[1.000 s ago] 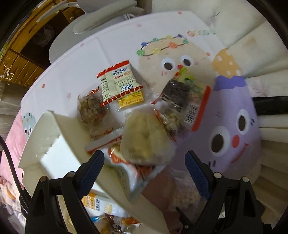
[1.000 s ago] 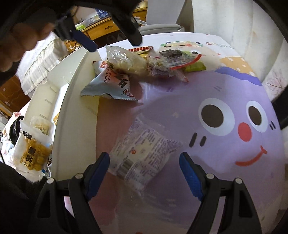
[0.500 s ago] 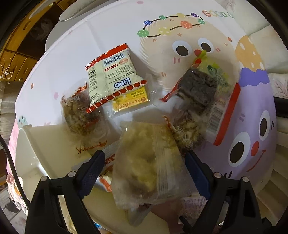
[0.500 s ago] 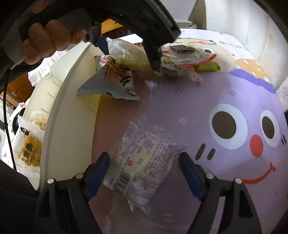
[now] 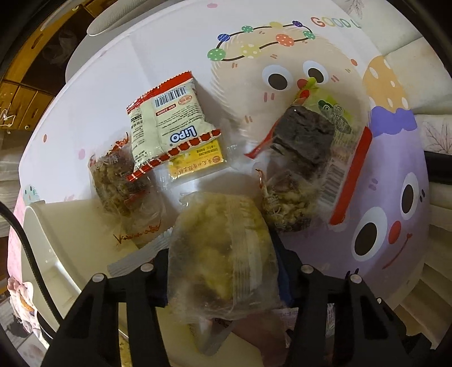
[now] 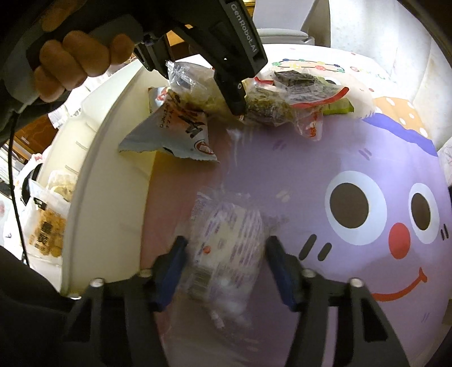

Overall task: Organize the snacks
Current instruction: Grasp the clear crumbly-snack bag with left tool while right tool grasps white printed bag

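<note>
My left gripper is shut on a clear packet of yellowish cake, over the edge of the white storage box. The same gripper also shows in the right wrist view, with the packet between its fingers. My right gripper is shut on a clear packet with purple print lying on the table. More snacks lie beyond: a red-and-white Lipo packet, a brown floss cake packet, a dark brownie packet and a blue-white bag.
The round table wears a cartoon-face cloth. The white box runs along its left side, with bagged yellow snacks inside. A white chair stands past the far edge.
Both grippers went from open to shut. The left one moved forward and closed on the yellowish cake packet. The right one moved in and closed on the purple-print packet.
</note>
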`<state>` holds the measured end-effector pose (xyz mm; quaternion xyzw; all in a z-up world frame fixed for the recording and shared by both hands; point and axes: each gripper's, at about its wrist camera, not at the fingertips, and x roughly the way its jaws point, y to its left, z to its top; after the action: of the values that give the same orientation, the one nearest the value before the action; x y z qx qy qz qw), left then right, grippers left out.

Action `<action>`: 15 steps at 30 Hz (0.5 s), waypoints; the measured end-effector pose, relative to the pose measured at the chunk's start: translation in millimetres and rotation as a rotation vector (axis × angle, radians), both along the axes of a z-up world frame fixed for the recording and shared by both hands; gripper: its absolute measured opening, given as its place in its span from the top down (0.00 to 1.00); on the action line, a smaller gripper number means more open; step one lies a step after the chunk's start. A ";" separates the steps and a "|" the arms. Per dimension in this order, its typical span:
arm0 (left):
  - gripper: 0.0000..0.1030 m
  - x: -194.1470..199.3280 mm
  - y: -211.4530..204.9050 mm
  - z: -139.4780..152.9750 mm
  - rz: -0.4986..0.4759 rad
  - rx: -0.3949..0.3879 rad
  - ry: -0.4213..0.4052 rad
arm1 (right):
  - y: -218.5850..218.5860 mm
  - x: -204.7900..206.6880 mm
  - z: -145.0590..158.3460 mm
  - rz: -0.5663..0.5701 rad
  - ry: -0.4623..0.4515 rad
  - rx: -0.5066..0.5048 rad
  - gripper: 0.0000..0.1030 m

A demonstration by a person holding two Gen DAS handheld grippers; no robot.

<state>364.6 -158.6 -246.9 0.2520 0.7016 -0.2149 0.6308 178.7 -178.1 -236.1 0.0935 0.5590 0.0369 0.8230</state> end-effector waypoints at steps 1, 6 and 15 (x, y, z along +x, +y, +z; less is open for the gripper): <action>0.50 -0.6 -1.4 0.6 0.000 0.001 -0.001 | -1.0 1.2 0.6 0.001 0.001 -0.001 0.48; 0.51 -5.2 2.1 4.7 0.001 -0.004 -0.004 | -0.4 2.0 4.0 0.002 0.008 -0.006 0.52; 0.51 -13.6 14.6 42.5 0.002 -0.062 -0.030 | 1.9 5.5 14.9 -0.056 0.031 -0.037 0.53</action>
<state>350.9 -144.0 -204.4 0.2349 0.6854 -0.2322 0.6490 184.2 -176.2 -221.2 0.0945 0.5694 0.0021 0.8166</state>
